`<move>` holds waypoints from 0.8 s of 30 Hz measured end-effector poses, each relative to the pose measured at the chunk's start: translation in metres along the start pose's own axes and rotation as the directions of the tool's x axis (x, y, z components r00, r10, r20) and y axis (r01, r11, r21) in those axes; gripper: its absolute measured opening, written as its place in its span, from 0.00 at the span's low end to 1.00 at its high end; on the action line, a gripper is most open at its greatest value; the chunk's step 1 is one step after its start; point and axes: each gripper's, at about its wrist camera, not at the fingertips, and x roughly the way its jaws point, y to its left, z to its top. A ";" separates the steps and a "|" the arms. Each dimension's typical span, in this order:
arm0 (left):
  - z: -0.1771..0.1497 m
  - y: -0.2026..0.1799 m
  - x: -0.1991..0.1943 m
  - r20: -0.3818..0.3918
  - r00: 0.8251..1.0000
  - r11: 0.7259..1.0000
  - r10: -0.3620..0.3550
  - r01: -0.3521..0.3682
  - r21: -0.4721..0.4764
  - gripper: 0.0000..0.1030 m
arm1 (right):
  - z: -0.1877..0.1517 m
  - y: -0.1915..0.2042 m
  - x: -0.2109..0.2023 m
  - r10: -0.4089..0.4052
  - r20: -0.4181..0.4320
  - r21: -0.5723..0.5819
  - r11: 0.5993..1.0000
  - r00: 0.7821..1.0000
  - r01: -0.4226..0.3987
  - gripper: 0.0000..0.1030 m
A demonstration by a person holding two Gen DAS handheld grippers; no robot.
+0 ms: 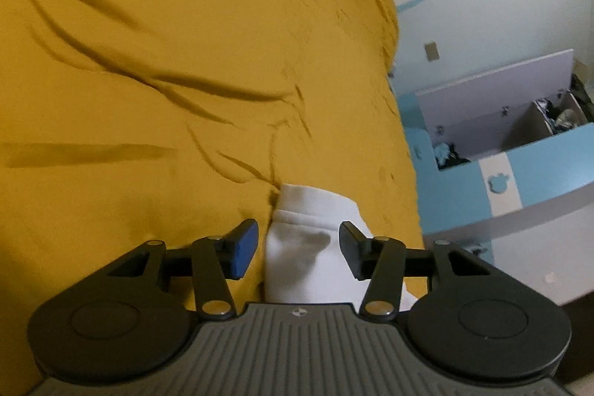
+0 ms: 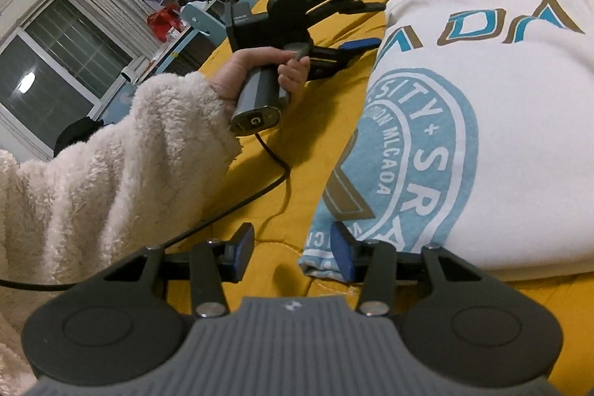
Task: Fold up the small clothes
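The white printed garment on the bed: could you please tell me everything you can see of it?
The white printed garment looks like soft knit cotton, folded into a thick, roughly rectangular stack lying flat on the mustard bedspread. It bears a light-blue round emblem with white lettering and larger blue-and-tan letters near its far edge. The left gripper is open at its far corner, the right gripper open at its near corner, one finger over the fabric edge. Neither clamps it.

Person's left hand [image 2: 260,71], in fluffy cream sleeve [image 2: 122,169], grips handle of left gripper [image 2: 365,25], jaws apart w/ nothing pinched, pointing slightly downward. Right gripper [image 2: 293,255] sits low in foreground, jaws approx. half apart, pads not pressing anything; right hand unseen.
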 end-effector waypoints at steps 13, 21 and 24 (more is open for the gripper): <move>0.024 -0.029 0.022 -0.007 0.999 0.990 -0.047 0.047 0.133 0.12 | -0.006 0.007 -0.004 -0.017 -0.009 -0.016 1.000 1.000 0.017 0.40; 0.025 -0.009 0.037 -0.029 0.996 0.986 0.080 -0.075 0.150 0.18 | -0.013 0.007 0.004 -0.029 -0.015 -0.006 1.000 0.999 0.029 0.40; 0.028 -0.015 0.017 -0.015 0.999 0.995 0.036 -0.035 0.095 0.32 | -0.010 0.008 -0.001 -0.016 -0.012 0.015 1.000 1.000 0.016 0.40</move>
